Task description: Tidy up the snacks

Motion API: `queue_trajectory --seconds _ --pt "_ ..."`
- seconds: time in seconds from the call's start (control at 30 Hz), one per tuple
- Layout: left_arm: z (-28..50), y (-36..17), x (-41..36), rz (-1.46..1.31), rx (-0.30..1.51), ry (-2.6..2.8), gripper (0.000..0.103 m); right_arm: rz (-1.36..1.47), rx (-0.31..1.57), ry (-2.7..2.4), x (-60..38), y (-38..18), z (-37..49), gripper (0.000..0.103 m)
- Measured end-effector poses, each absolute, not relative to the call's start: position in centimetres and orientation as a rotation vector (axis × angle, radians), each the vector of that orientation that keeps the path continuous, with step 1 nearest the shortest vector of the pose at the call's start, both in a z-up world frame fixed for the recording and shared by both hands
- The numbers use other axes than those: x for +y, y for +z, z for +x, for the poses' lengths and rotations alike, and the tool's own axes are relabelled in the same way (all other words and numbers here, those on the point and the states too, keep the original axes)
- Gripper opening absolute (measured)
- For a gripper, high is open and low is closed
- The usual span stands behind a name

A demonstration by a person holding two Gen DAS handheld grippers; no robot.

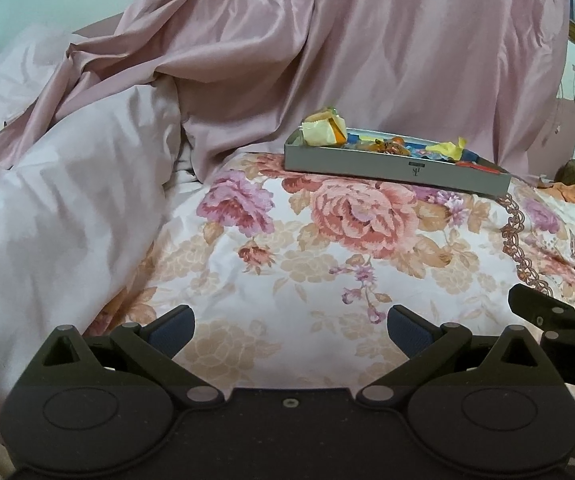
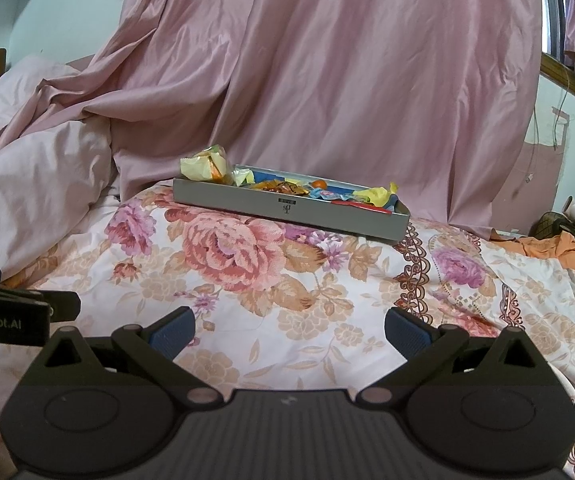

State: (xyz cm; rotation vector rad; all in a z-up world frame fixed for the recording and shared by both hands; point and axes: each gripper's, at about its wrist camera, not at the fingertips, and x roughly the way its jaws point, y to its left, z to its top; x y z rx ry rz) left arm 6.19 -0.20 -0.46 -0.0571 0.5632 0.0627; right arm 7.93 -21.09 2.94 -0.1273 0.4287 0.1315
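A shallow grey tray (image 1: pixel 391 170) (image 2: pixel 247 203) rests on the flowered bedspread, well ahead of both grippers. Several wrapped snacks lie in it: a pale yellow and orange packet (image 1: pixel 323 130) (image 2: pixel 205 168) at its left end, orange wrappers (image 1: pixel 387 146) (image 2: pixel 281 187) in the middle, a crumpled yellow wrapper (image 1: pixel 449 147) (image 2: pixel 379 193) at the right. My left gripper (image 1: pixel 290 326) is open over bare bedspread with nothing between its blue pads. My right gripper (image 2: pixel 289 326) is open too, holding nothing. Each gripper shows at the edge of the other's view.
A pink curtain (image 2: pixel 327 80) hangs right behind the tray. A rumpled pale pink duvet (image 1: pixel 47 200) piles up on the left. An orange cloth (image 2: pixel 567 256) and dark clutter lie off the bed's right side. The flowered bedspread (image 2: pixel 247 272) stretches between grippers and tray.
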Motion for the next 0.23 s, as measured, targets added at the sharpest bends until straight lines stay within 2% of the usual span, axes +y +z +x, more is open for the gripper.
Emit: queue_trajectory --seconds 0.23 --pt "6.18 -0.37 -0.5 -0.037 0.56 0.063 0.102 -0.131 0.435 0.136 -21.08 2.94 7.85 0.103"
